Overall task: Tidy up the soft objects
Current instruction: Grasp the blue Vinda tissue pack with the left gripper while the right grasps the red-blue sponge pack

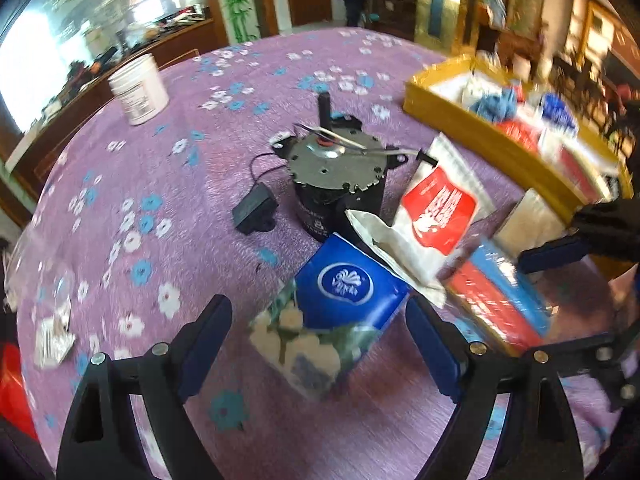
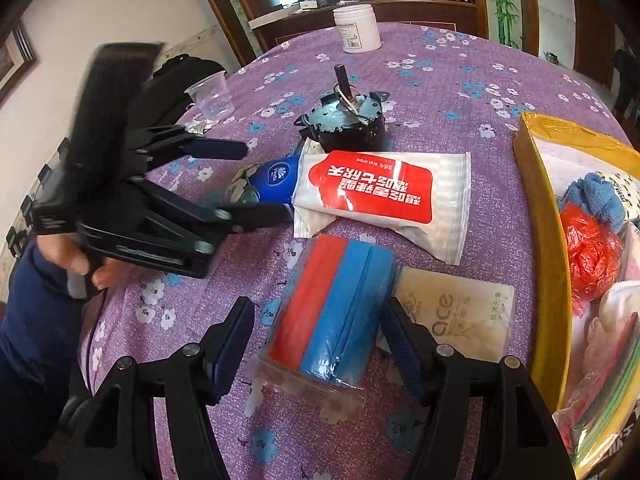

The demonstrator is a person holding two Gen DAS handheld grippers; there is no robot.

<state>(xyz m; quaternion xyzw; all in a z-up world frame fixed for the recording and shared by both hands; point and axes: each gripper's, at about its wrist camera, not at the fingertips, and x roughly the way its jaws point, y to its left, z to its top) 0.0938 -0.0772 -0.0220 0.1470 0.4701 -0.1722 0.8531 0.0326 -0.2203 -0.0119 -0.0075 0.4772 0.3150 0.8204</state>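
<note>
Left gripper [image 1: 320, 344] spread wide, straddling blue tissue pack [image 1: 352, 284], nothing clamped; right gripper [image 2: 320, 344] likewise released, framing red-blue pouch [image 2: 332, 312] (probably bound for yellow box [image 2: 548, 216])

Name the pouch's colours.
Pouch: red and blue stripes, in clear wrap; right wrist view shows it best.
</note>
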